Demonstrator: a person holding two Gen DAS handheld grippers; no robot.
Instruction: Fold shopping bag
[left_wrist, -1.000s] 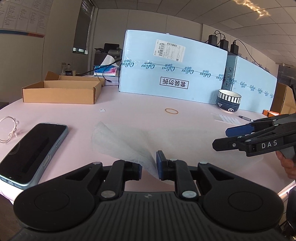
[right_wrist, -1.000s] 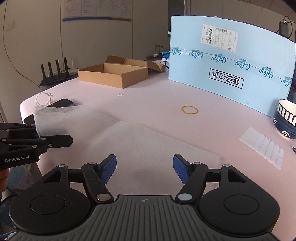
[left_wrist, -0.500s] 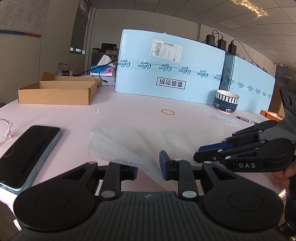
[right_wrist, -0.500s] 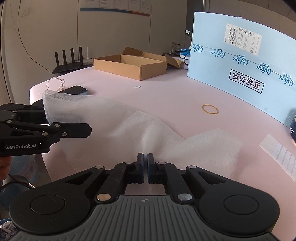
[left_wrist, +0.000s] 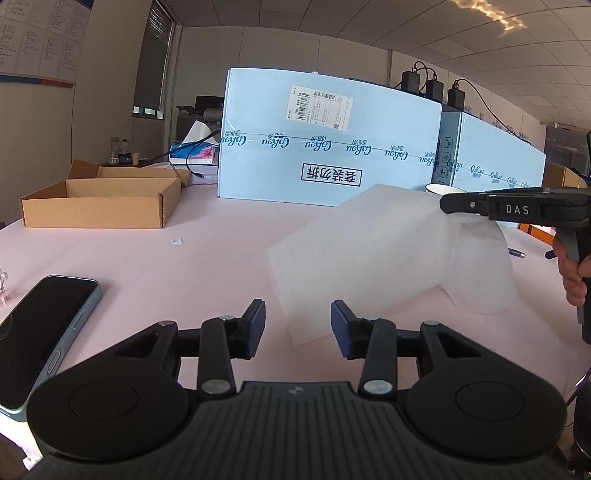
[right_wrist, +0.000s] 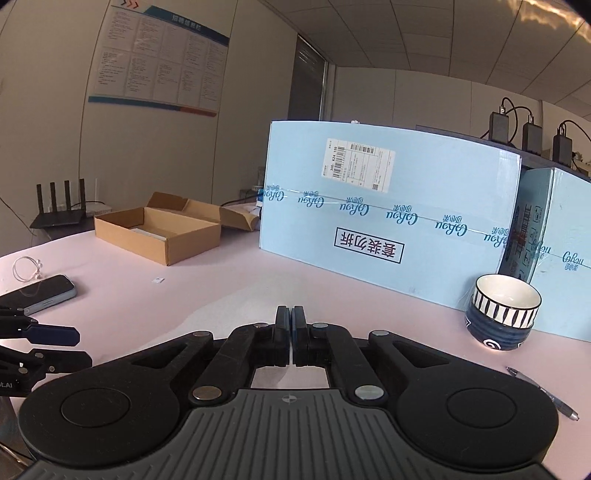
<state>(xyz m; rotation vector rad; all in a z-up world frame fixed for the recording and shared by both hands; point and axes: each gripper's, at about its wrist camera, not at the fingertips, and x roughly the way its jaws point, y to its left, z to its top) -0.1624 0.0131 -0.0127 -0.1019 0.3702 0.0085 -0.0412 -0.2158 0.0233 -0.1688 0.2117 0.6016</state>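
Observation:
The shopping bag (left_wrist: 388, 254) is a thin white sheet-like bag on the pink table. In the left wrist view my right gripper (left_wrist: 447, 204) is shut on its far right edge and holds that part lifted, so the bag drapes down to the table. My left gripper (left_wrist: 297, 326) is open and empty, its blue pads either side of the bag's near corner without touching it. In the right wrist view my right gripper (right_wrist: 291, 321) has its jaws closed; only a sliver of the bag (right_wrist: 236, 314) shows beside them. The open left gripper (right_wrist: 75, 345) shows at the left edge.
A phone (left_wrist: 40, 332) lies at the near left. An open cardboard box (left_wrist: 99, 199) stands at the back left. Large light-blue cartons (left_wrist: 332, 147) line the back. A striped bowl (right_wrist: 504, 317) and a pen (right_wrist: 543, 393) lie at the right.
My left gripper has let go of the bag and opened. My right gripper, shut on the bag's edge, has lifted it up and away to the right.

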